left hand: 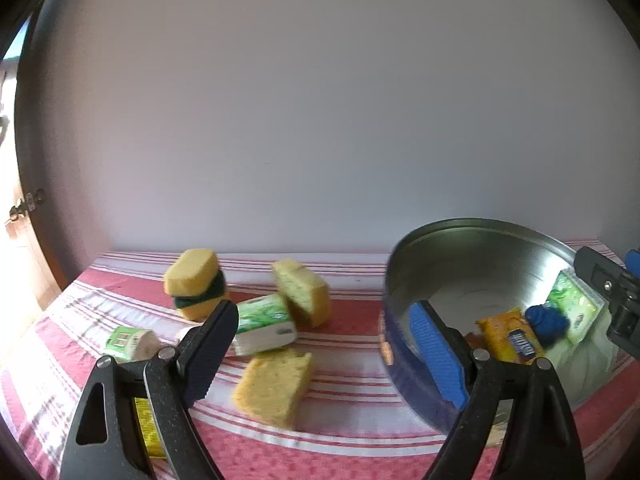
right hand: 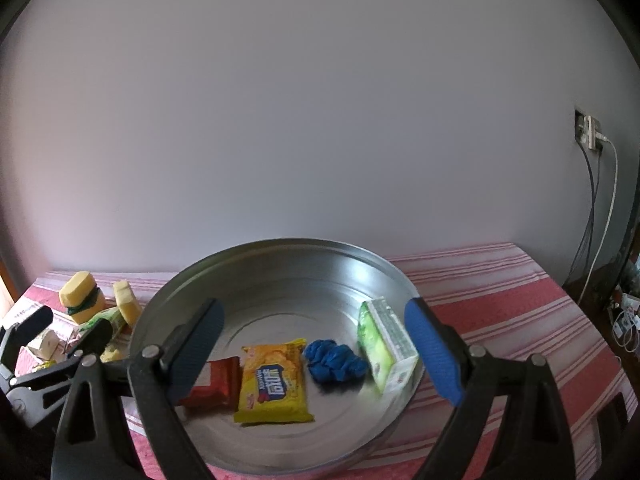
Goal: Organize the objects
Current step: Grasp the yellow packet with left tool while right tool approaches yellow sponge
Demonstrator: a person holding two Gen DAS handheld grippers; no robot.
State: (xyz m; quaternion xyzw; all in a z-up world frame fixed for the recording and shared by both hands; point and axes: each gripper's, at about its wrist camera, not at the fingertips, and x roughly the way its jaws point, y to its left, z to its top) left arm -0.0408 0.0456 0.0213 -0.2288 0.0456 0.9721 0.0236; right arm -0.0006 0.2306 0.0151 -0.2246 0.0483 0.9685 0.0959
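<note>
Tray (right hand: 280, 264): you see brushed metal, with a dull shine.
Tablecloth (right hand: 500, 292): woven cloth, matt, red and white stripes.
Sponges (left hand: 276, 388): porous foam, rough.
Yellow packet (right hand: 274, 380): glossy plastic wrapper.
Green carton (right hand: 386, 344): smooth printed paperboard.
Wall (right hand: 320, 120): matt, smooth.

Red packet (right hand: 212, 384) half hidden behind finger of right tongs (right hand: 320, 356). Small yellow item (left hand: 146, 426) mostly covered by left tongs (left hand: 324, 344); kind unreadable. Print on yellow packet (right hand: 274, 384) too blurred to read. Clutter at right edge (right hand: 626, 320) too small to identify.
</note>
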